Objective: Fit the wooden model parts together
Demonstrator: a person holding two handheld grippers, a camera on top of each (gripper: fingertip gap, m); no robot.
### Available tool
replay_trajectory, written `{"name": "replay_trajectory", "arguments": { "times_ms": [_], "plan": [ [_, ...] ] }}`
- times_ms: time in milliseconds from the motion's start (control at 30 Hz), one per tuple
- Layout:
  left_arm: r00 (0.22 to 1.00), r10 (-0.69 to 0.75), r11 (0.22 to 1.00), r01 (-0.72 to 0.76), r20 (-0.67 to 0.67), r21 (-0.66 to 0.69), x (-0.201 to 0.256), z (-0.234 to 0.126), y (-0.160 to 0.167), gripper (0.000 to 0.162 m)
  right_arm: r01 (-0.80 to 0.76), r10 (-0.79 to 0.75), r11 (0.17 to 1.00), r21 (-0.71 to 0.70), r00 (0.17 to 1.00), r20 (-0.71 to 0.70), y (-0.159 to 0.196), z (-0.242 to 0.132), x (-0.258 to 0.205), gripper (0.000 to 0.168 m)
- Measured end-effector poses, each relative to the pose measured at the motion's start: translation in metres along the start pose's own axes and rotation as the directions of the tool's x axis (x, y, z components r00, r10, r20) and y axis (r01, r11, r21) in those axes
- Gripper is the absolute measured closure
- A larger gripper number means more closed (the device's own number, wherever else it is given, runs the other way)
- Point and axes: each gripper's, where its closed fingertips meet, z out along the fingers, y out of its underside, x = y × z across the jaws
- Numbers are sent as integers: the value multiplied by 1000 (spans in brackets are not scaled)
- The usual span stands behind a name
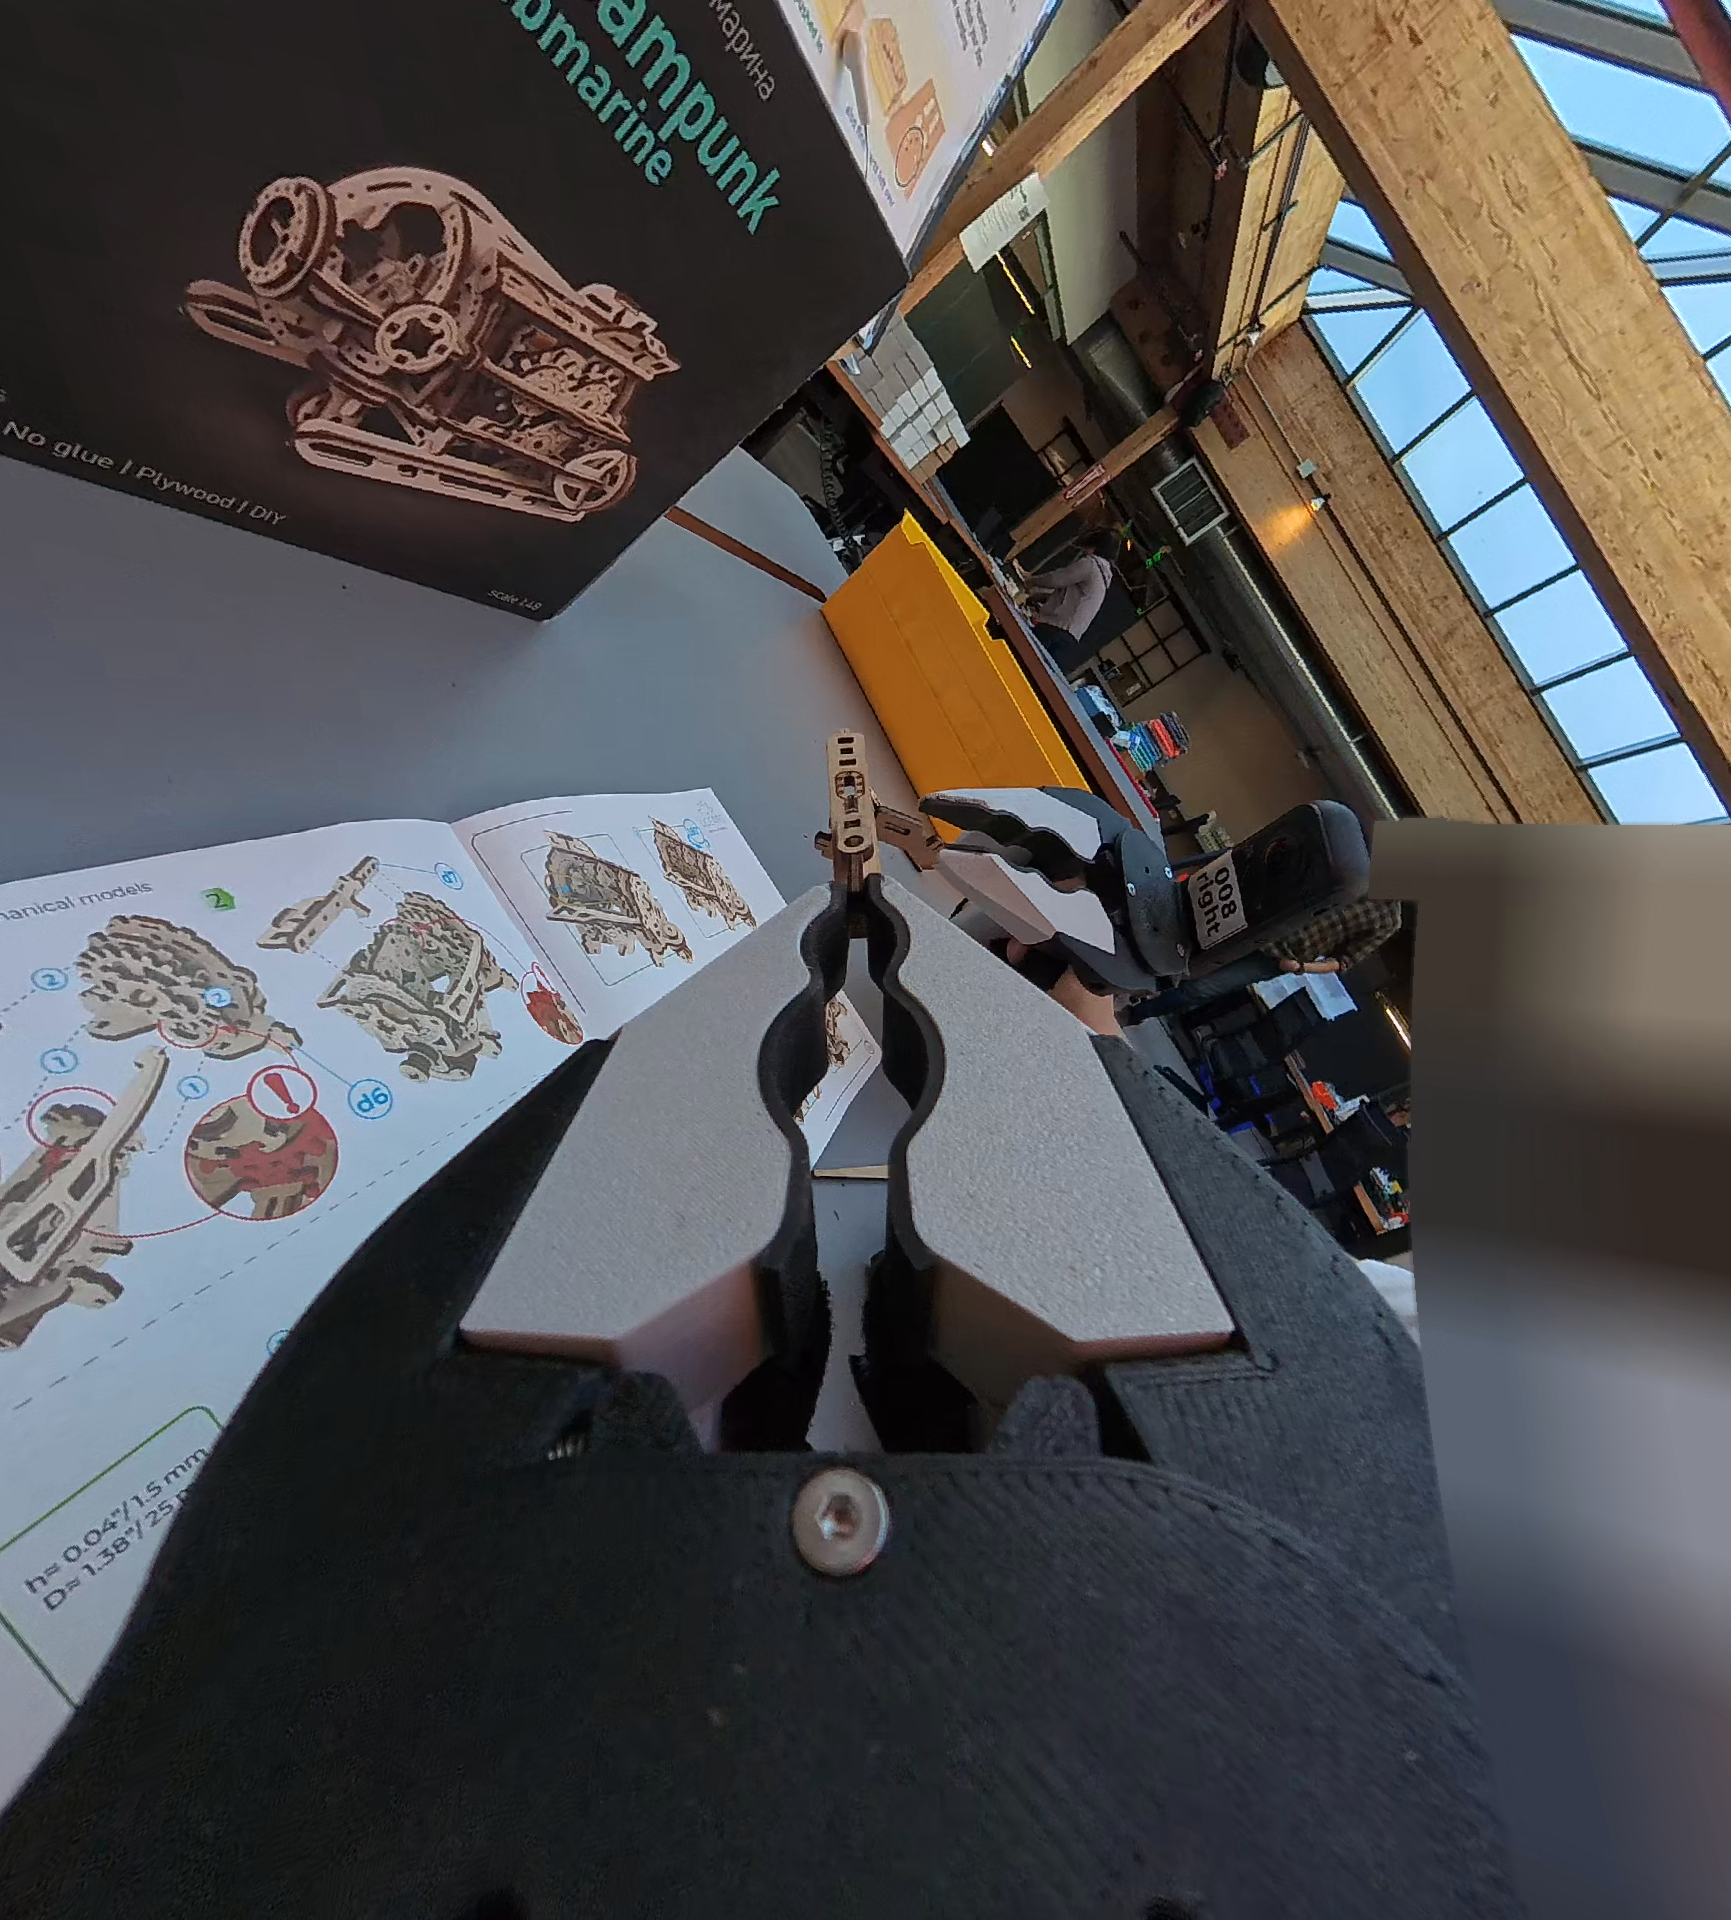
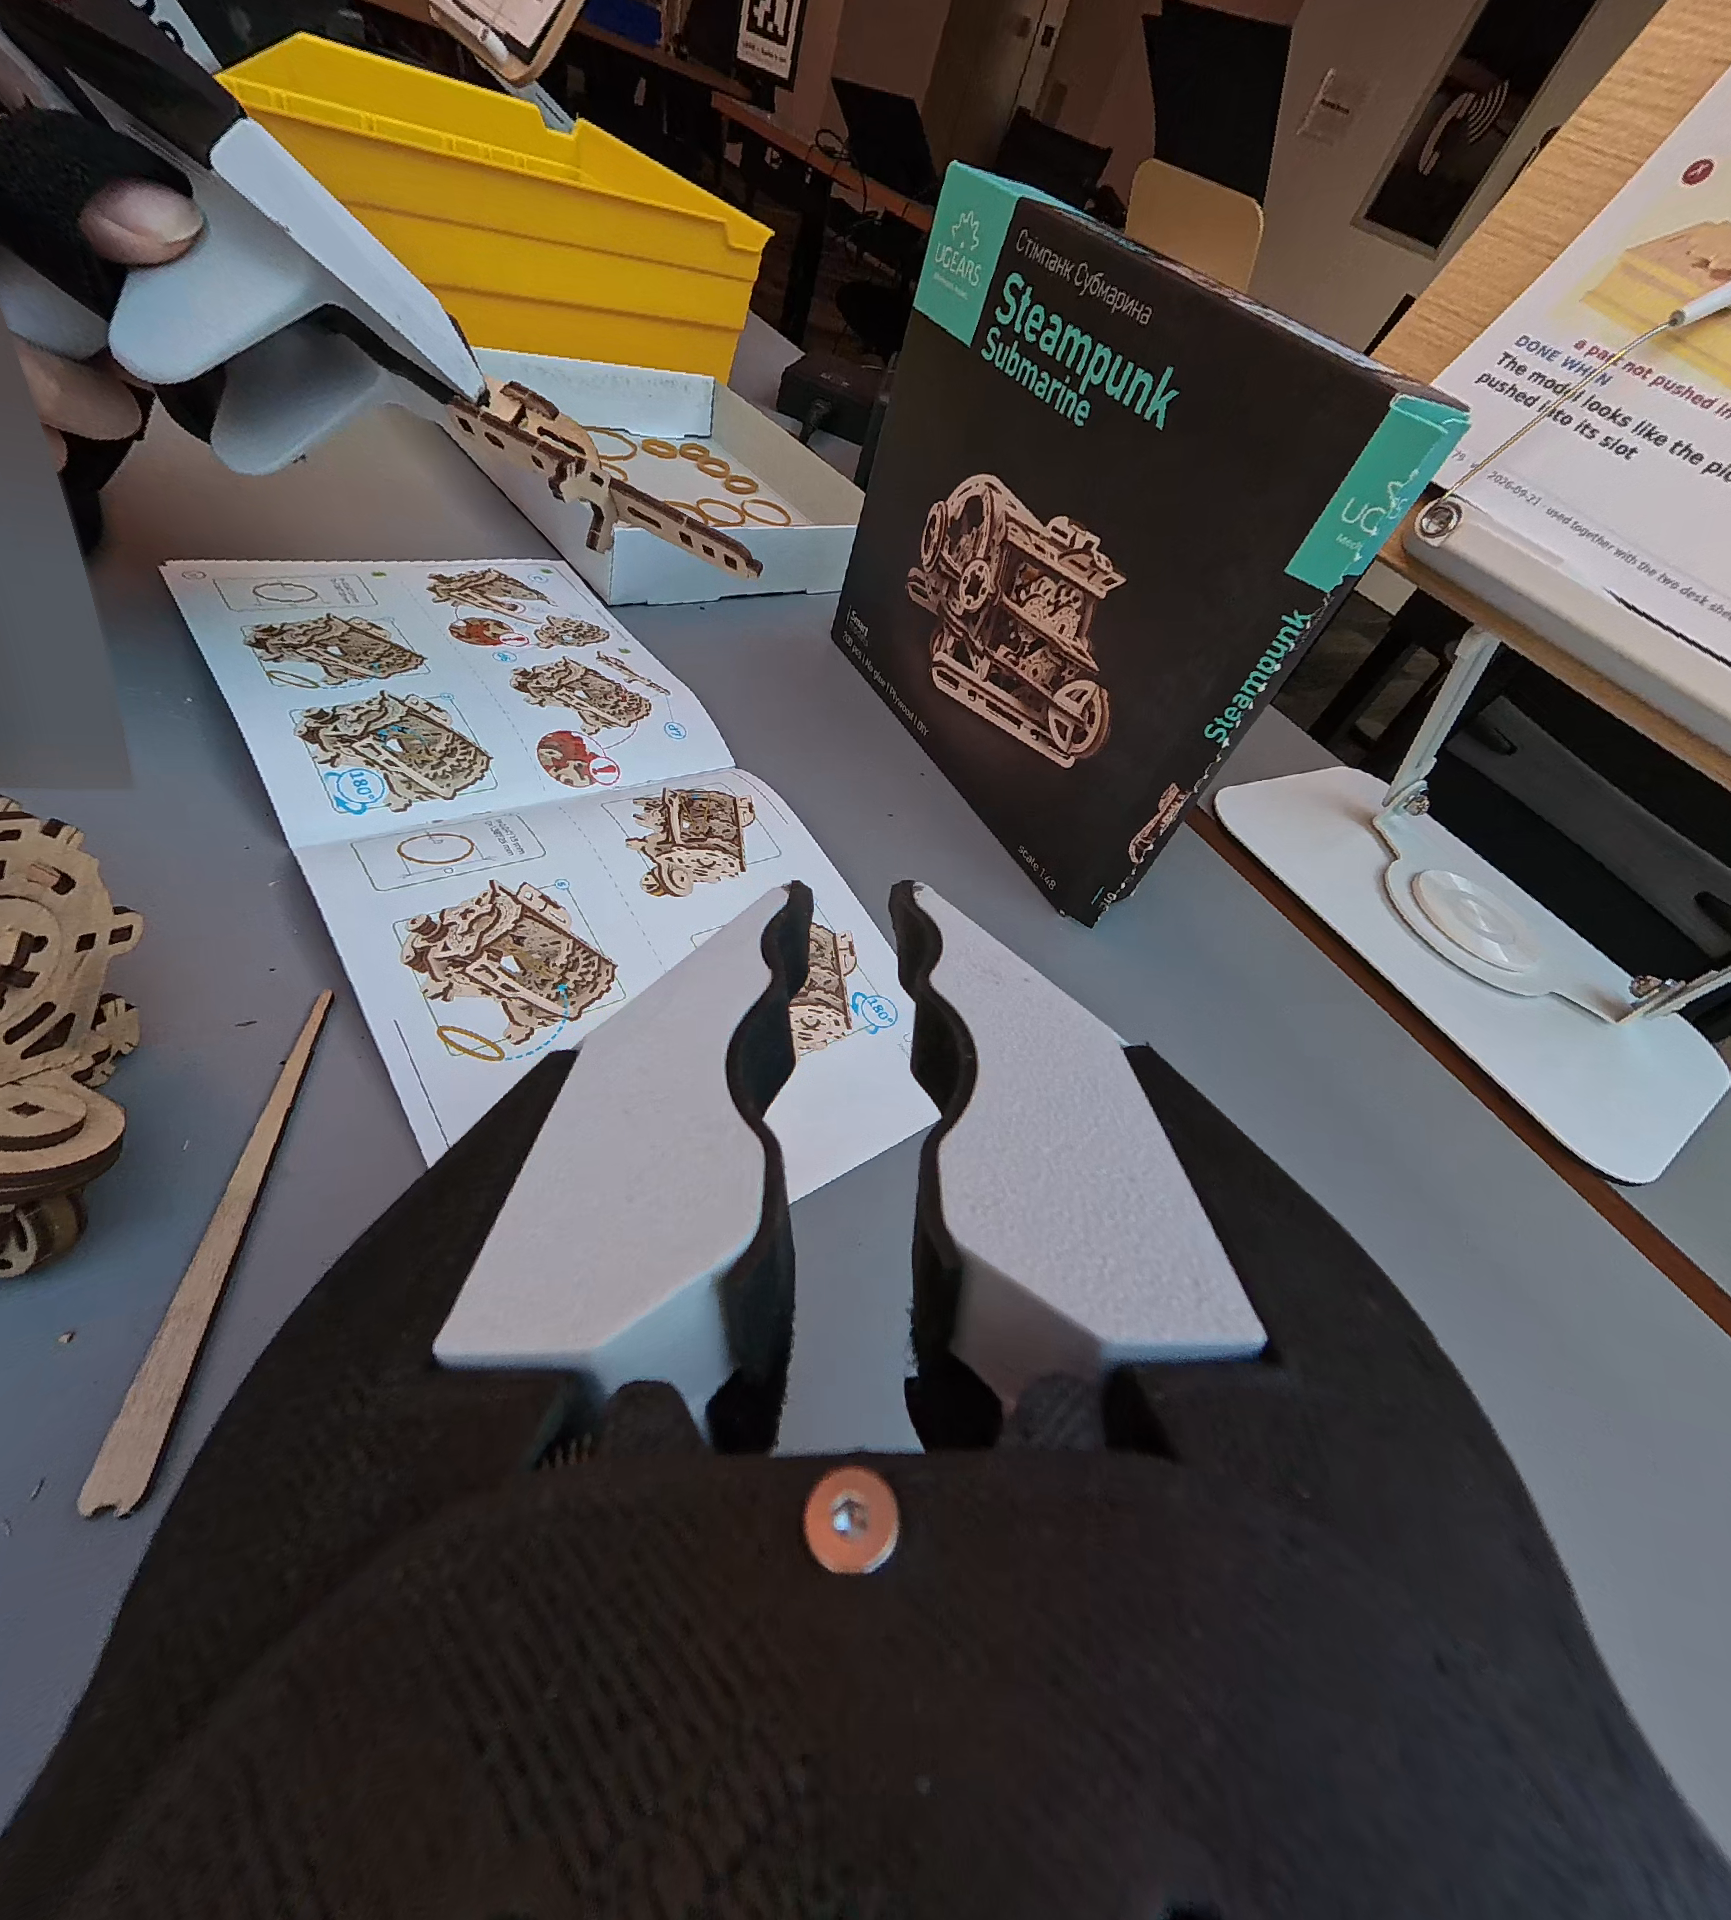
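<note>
Daylight pours through the skylight above and to the right of the left claw, leaving its panes washed out. The desk around the right claw is evenly lit, with soft, faint shadows. Both wide-angle views bend straight lines toward the edges. Near parts stay sharp; the hall behind is dimmer and softer.

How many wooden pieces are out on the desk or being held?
3: a long part pinched in the left fingers, a round assembly at the desk's left edge, and a thin stick beside it. Others may be hidden.
</note>
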Motion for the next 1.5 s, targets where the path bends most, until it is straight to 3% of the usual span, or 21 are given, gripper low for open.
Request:
{"name": "replay_trajectory", "arguments": {
  "times_ms": [500,833,1500],
  "plan": [
    [1000,-5,1000,5,-7,12,1,-3,-4,162,12,-12,1000,-3,1000,8,0,0,-2,153],
    [1000,-15,996,15,-4,86,-3,-18,-24,162,57,-58,998,22,998,37,-8,-5,-9,153],
    [999,-45,994,46,-14,96,-7,-19,-25,161,57,-59,998,27,995,79,-7,-5,-17,153]
  ]
}}
